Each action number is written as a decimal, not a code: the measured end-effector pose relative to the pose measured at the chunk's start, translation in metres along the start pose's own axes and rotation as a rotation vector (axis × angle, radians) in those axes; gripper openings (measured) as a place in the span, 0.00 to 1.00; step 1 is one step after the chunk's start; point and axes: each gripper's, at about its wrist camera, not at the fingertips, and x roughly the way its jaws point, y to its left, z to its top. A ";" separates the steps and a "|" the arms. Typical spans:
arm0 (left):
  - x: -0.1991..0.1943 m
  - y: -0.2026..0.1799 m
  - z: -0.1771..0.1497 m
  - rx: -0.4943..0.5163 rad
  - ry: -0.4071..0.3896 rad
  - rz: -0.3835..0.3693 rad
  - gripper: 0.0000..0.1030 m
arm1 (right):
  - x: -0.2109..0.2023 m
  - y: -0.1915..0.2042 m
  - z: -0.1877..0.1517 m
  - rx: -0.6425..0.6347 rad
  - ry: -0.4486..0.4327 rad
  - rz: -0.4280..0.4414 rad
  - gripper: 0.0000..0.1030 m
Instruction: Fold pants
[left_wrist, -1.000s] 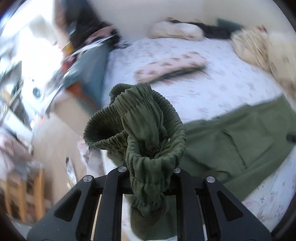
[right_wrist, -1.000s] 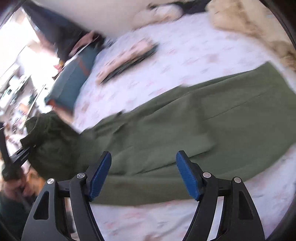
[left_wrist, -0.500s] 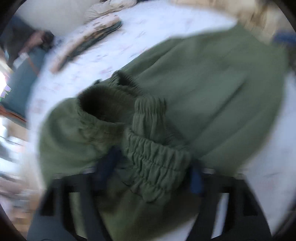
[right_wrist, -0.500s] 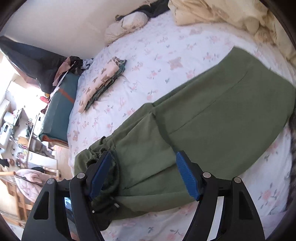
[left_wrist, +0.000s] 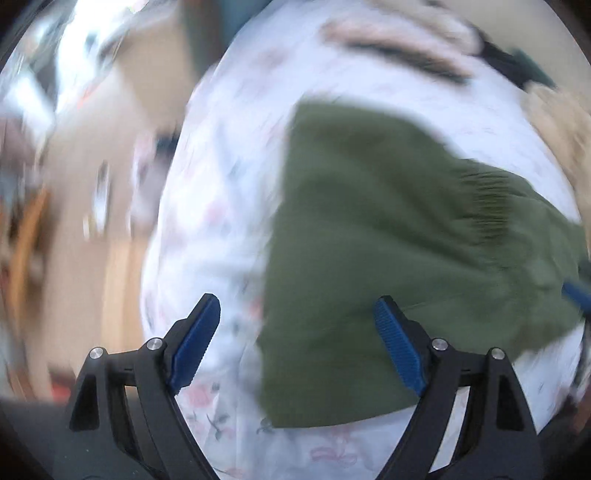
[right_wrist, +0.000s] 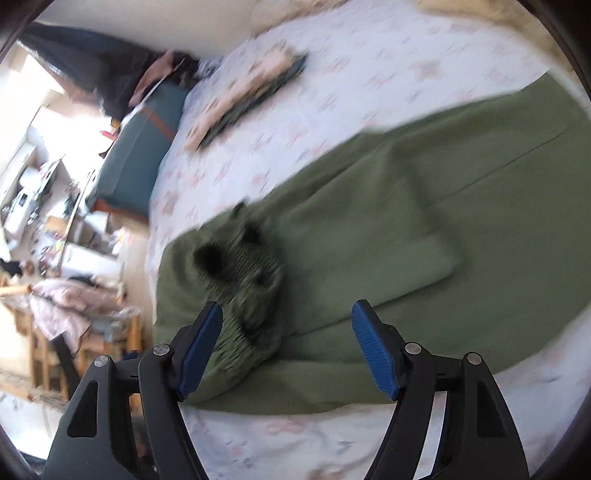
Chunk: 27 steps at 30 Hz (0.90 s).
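— On the bed (right_wrist: 388, 66), over the flowered sheet, where do the pants (right_wrist: 424, 221) lie?

— Spread flat across the sheet, olive green. The gathered waistband (right_wrist: 243, 273) is bunched in a heap at the left end, on top of the cloth, near the bed's edge.

— And the left gripper (left_wrist: 295, 332)?

— Its jaws have just been opening and now stand wide, nothing pinched between the blue pads (left_wrist: 195, 343). It hangs above the pants (left_wrist: 388, 240), pointing steeply down; the picture is blurred.

— The right gripper (right_wrist: 288, 343)?

— Wide apart too, holding nothing. Whether the left pad (right_wrist: 201, 347) brushes the heap just beyond it, I cannot tell.

— Anything else on the bed?

— A folded patterned garment (right_wrist: 251, 92) farther up the sheet, well apart from the pants.
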 end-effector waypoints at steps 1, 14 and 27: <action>0.009 0.004 -0.003 -0.010 0.030 -0.004 0.81 | 0.013 0.004 -0.004 -0.015 0.031 0.004 0.73; 0.029 -0.014 -0.014 0.167 0.086 0.022 0.81 | 0.025 0.024 -0.033 -0.063 0.064 0.044 0.10; 0.037 -0.017 -0.023 0.167 0.107 0.028 0.81 | 0.002 0.042 -0.008 -0.208 -0.039 -0.160 0.45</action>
